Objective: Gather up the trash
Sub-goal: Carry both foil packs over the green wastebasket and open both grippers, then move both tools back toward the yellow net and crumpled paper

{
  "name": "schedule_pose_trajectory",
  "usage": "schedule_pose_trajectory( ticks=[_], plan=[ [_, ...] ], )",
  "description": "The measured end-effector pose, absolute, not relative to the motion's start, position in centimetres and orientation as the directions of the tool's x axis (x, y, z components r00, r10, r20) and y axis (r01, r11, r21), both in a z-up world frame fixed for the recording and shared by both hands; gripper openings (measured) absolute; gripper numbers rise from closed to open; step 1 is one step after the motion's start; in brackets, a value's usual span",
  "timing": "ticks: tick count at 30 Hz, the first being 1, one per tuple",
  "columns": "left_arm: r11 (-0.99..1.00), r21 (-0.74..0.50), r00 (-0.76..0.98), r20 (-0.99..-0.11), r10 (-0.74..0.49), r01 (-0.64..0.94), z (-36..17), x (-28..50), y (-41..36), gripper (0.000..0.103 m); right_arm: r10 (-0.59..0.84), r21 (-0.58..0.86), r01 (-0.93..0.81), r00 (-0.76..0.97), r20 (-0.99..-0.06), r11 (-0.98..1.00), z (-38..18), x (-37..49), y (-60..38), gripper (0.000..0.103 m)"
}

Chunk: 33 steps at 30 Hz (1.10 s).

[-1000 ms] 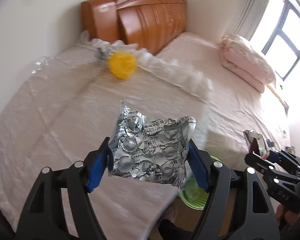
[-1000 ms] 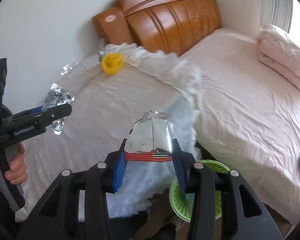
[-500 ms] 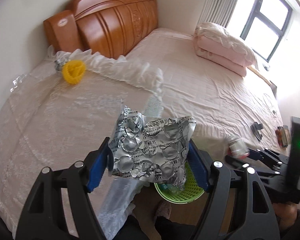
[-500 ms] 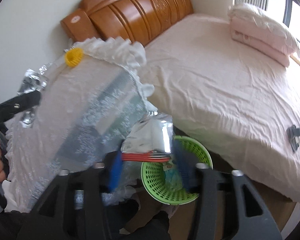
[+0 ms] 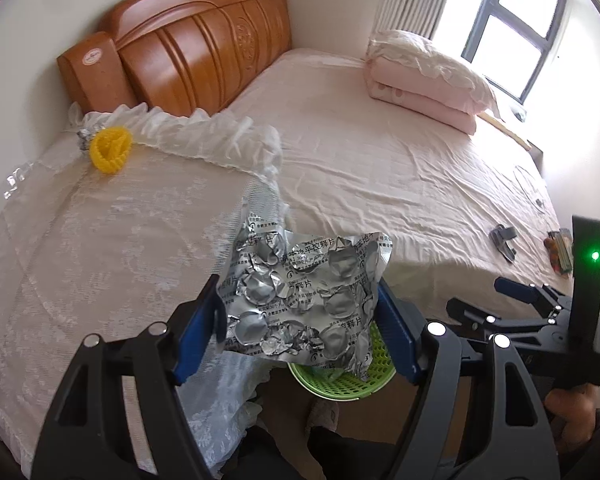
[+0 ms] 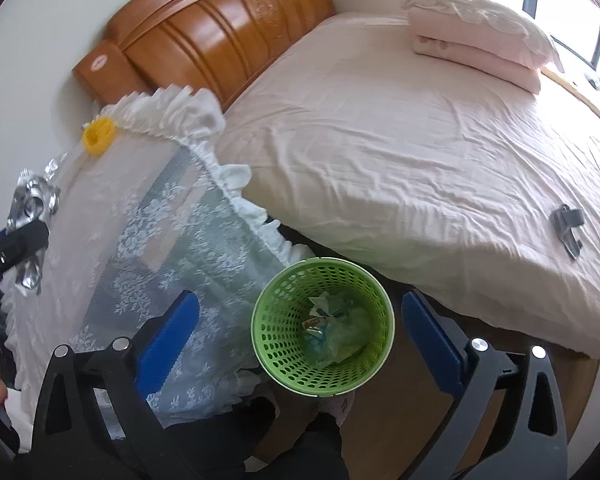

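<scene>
My left gripper (image 5: 300,320) is shut on a crumpled silver pill blister sheet (image 5: 304,296), held above the rim of the green mesh bin (image 5: 340,384). My right gripper (image 6: 298,324) is open and empty, directly above the green bin (image 6: 284,320) on the floor. Wrappers and crumpled trash (image 6: 332,328) lie in the bin's bottom. The right gripper also shows at the right of the left wrist view (image 5: 500,300). The blister sheet shows at the far left of the right wrist view (image 6: 30,204).
A lace-covered table (image 6: 140,208) stands left of the bin, with a yellow ring-shaped item (image 5: 111,149) and foil scraps at its far end. A pink bed (image 6: 400,120) with a folded quilt (image 6: 480,40) lies right. A grey clip (image 6: 566,224) lies on the bed.
My right gripper moved over the bin, opened and let go of its silver wrapper, which is no longer between the fingers. My left gripper swung right toward the bin, still holding the blister sheet.
</scene>
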<state>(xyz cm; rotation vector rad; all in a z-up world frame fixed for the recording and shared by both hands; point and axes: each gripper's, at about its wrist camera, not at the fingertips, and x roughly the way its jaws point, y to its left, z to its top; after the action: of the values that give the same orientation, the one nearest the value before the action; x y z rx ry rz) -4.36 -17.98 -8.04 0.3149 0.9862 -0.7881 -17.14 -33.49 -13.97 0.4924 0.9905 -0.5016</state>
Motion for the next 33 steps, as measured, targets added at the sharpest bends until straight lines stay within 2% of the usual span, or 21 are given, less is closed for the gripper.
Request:
schedule_pose_trajectory(
  ticks=[16,18,21,33],
  plan=[
    [0.607,-0.127,0.19,-0.882,-0.43,0.784,-11.7,-8.4,-22.7,0.071,-0.199,0.166,0.68,0.424,-0.883,0.714,-14.2,-21.7,-37.0,0.101],
    [0.594,-0.128,0.176,-0.887,-0.427,0.794,-11.9,-8.7,-23.2,0.076,-0.2,0.166,0.683,0.423,-0.884,0.712,-14.3,-21.9,-37.1,0.1],
    [0.596,-0.107,0.183,-0.896,-0.406,0.796,-12.2,-9.2,-23.7,0.094,-0.199,0.167,0.687,0.421,-0.885,0.707,-14.3,-22.2,-37.5,0.1],
    [0.636,-0.135,0.183,-0.894,-0.409,0.759,-12.0,-8.4,-22.5,0.095,-0.18,0.174,0.685,0.412,-0.893,0.708,-14.9,-22.0,-37.3,0.1]
  ],
)
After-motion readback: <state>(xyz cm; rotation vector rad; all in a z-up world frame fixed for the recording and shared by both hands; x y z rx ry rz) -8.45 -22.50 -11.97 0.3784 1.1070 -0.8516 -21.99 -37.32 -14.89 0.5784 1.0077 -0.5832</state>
